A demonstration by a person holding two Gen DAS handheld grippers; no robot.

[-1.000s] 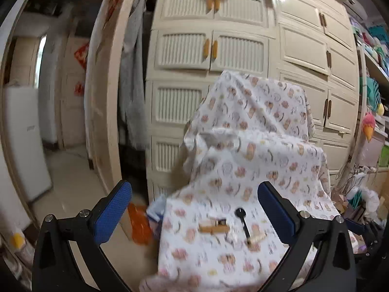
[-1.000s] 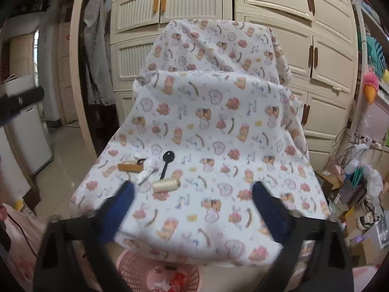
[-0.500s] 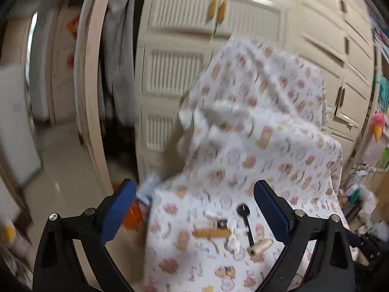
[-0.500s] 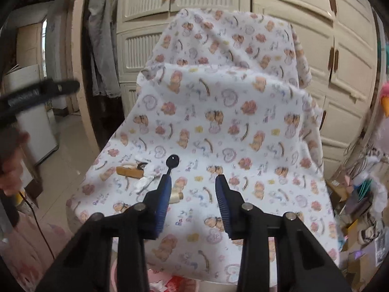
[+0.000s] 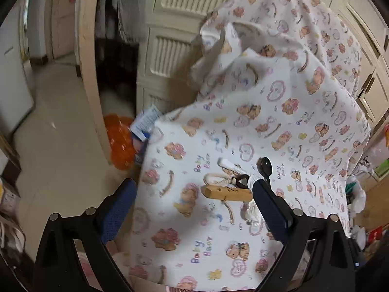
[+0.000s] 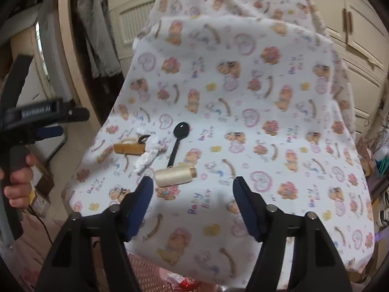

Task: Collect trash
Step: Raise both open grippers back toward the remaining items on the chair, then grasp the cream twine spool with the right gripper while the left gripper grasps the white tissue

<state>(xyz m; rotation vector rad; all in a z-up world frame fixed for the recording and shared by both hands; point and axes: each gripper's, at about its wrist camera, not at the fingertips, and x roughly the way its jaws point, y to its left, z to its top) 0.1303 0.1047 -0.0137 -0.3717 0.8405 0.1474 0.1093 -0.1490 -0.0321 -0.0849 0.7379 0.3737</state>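
The left gripper [image 5: 193, 193] points downward with its jaws spread wide and nothing between them. The right gripper [image 6: 192, 189] also tilts down, its jaws having just been opening, nothing gripped. A hand [image 6: 17, 182] grips the left gripper's handle.

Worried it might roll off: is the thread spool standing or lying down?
Lying down. The thread spool rests on its side on the printed cloth, its brown core end facing right.

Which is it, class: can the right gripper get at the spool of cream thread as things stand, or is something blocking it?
Probably yes. The right gripper, jaws just reopened and empty, sits just short of the spool of cream thread, with only printed cloth between.
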